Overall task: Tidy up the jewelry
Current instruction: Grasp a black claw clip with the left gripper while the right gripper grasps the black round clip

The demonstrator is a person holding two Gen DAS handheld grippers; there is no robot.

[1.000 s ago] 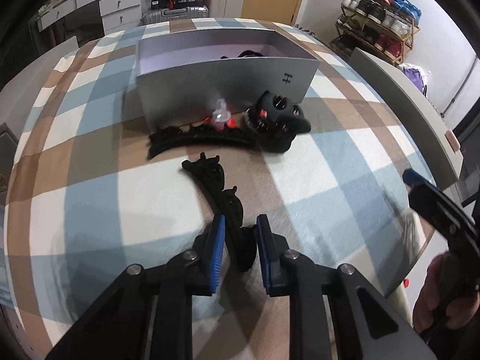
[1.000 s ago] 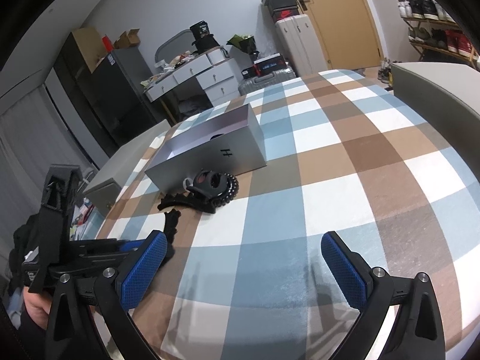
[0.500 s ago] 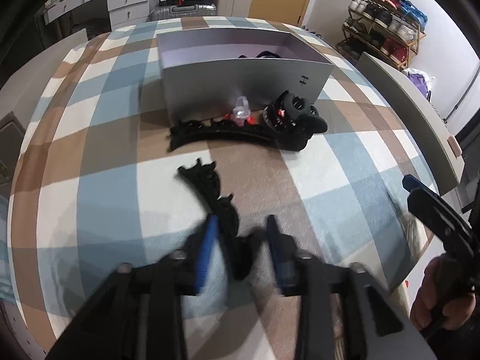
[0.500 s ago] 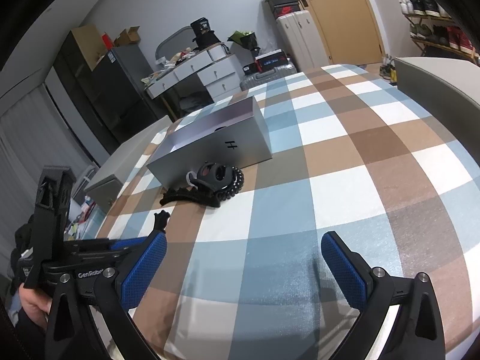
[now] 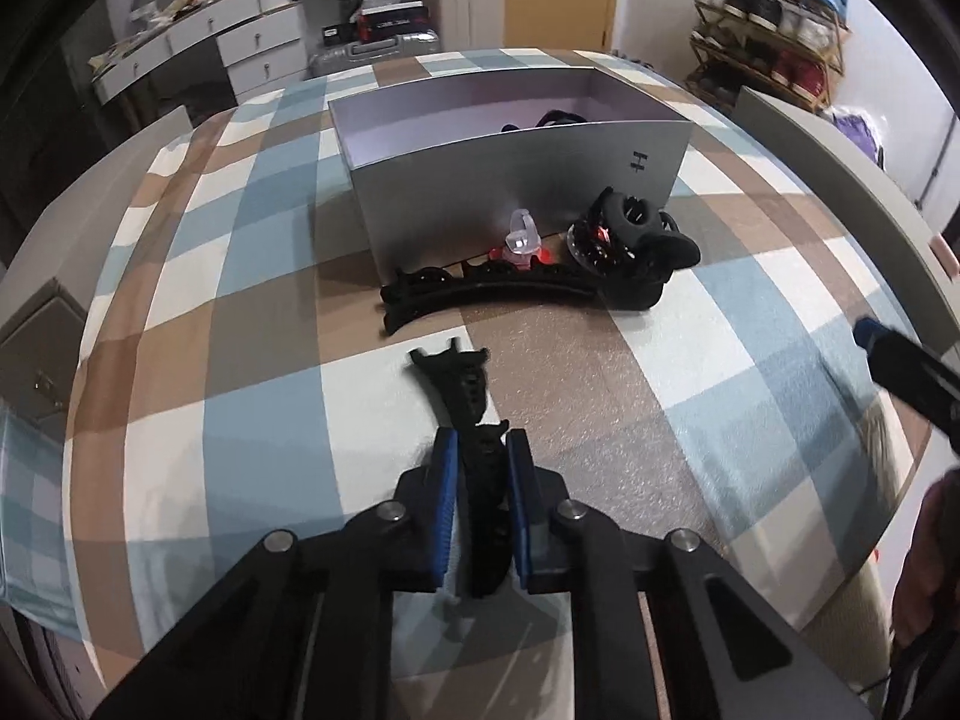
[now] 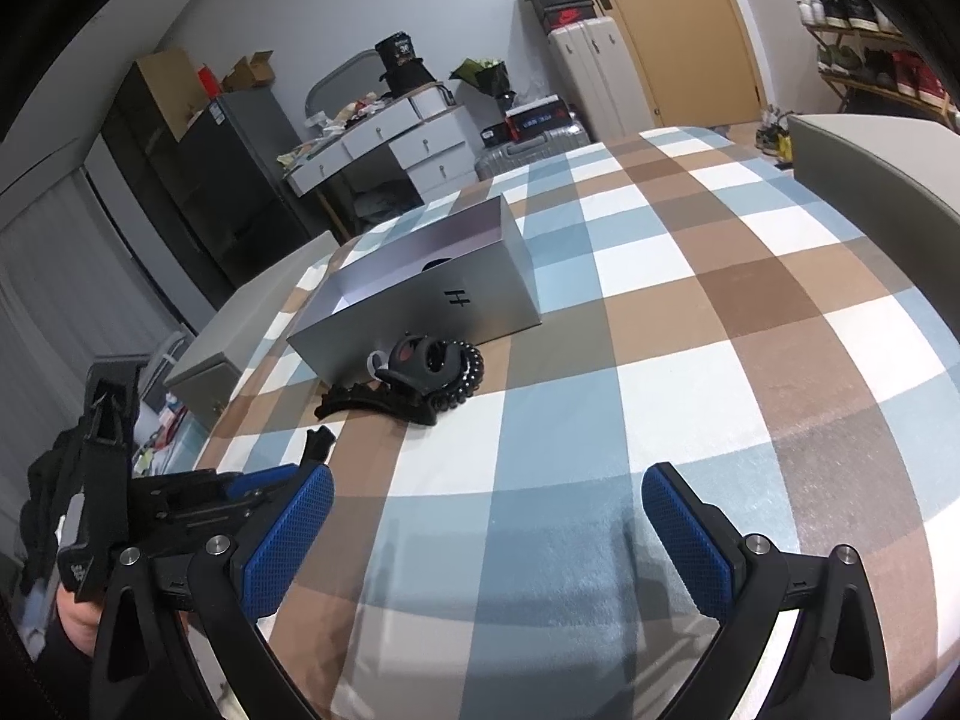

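My left gripper (image 5: 482, 450) is shut on a long black hair clip (image 5: 462, 390) and holds it just above the checked cloth. An open grey box (image 5: 522, 180) stands ahead, with dark items inside. Before it lie a curved black clip (image 5: 486, 291), a clear and red piece (image 5: 521, 240), and a black claw clip on a beaded band (image 5: 630, 246). My right gripper (image 6: 487, 516) is open and empty, over the cloth near the front edge; the box (image 6: 420, 300) and the claw clip (image 6: 429, 363) lie ahead to its left.
The table wears a blue, brown and white checked cloth (image 5: 750, 330). Grey chair backs stand at the right (image 5: 840, 180) and left edges. A white dresser (image 6: 384, 144), suitcases and a shoe rack (image 5: 774, 18) lie beyond the table.
My left gripper closed on the long black clip and lifted it, turning it to point toward the box. The right gripper stayed open and shifted only slightly.
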